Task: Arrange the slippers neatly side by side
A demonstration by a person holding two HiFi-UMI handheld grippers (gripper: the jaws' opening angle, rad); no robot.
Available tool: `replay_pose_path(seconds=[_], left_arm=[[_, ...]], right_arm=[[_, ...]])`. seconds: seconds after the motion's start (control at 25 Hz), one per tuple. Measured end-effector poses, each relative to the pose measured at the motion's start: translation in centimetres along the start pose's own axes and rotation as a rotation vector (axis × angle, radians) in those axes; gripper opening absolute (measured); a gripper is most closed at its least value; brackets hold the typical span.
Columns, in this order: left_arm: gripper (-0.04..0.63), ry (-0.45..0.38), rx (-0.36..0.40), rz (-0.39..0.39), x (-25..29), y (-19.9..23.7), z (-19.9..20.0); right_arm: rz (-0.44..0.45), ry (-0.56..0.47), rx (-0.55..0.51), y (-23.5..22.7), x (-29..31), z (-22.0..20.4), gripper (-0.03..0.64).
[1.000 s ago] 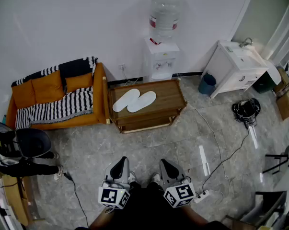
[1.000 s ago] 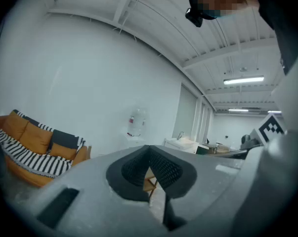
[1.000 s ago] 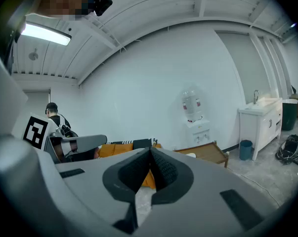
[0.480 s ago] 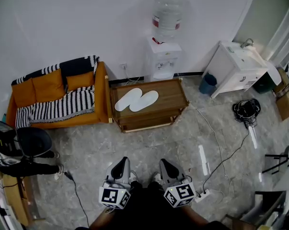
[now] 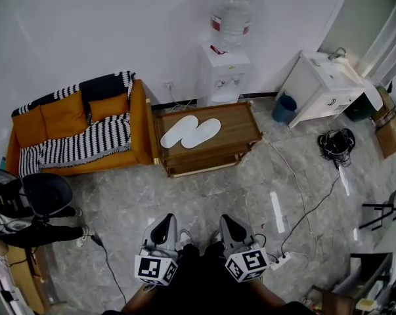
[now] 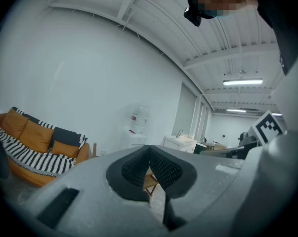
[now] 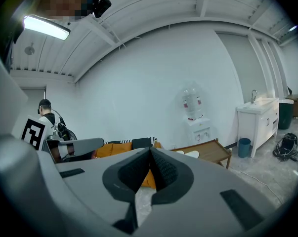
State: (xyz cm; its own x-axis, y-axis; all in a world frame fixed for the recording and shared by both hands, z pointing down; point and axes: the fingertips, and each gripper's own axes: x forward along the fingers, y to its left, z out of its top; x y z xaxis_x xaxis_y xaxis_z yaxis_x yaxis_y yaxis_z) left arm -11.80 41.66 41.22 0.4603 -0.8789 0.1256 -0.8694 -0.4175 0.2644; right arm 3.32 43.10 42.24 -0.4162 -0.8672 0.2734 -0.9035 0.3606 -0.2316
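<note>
Two white slippers [image 5: 190, 131] — head view: the pair is lying on the low wooden table [image 5: 245, 125], flank against flank. Both are angled toward 2 o'clock, the left one sitting a touch farther toward 10 o'clock than its mate. The table is standing at 12 o'clock from the person, well apart from both tools. An orange sofa [image 5: 66, 120] is flanking it at 9 o'clock and a water dispenser [image 5: 225, 71] is standing just behind it. The left gripper [image 5: 163, 227] and right gripper [image 5: 230, 227] are hanging at 6 o'clock, side by side above the tiled floor [image 5: 204, 195], nowhere near the pair.

Left gripper view: the left gripper [image 6: 149, 158] is showing its ribbed pads pressed together with nothing between them. Only a sliver of table frame is peeking below the tips, and the slippers are not showing.

Right gripper view: the right gripper [image 7: 149, 161] is likewise showing its jaws closed and empty. The slippers [image 7: 192, 153] are appearing at 2 o'clock of the tips, small and far off on the table [image 7: 215, 151].

Progress, as a judgement — the pair is already looking close to side by side. Little seems to be remaining beyond bringing heels and toes level, if anything at all. No handling is going on at this moment, and any further tidying is calling for an approach to the table first.
</note>
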Motion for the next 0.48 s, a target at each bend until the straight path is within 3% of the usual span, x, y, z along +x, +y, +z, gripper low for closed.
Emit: replay_pose_path(seconds=[0.48], left_arm=[[0.012,0.016,-0.023,-0.011,0.4,3.3,-1.0]], right_arm=[[-0.015,0.012,-0.017,1.6,2.9,-0.7,0.012]])
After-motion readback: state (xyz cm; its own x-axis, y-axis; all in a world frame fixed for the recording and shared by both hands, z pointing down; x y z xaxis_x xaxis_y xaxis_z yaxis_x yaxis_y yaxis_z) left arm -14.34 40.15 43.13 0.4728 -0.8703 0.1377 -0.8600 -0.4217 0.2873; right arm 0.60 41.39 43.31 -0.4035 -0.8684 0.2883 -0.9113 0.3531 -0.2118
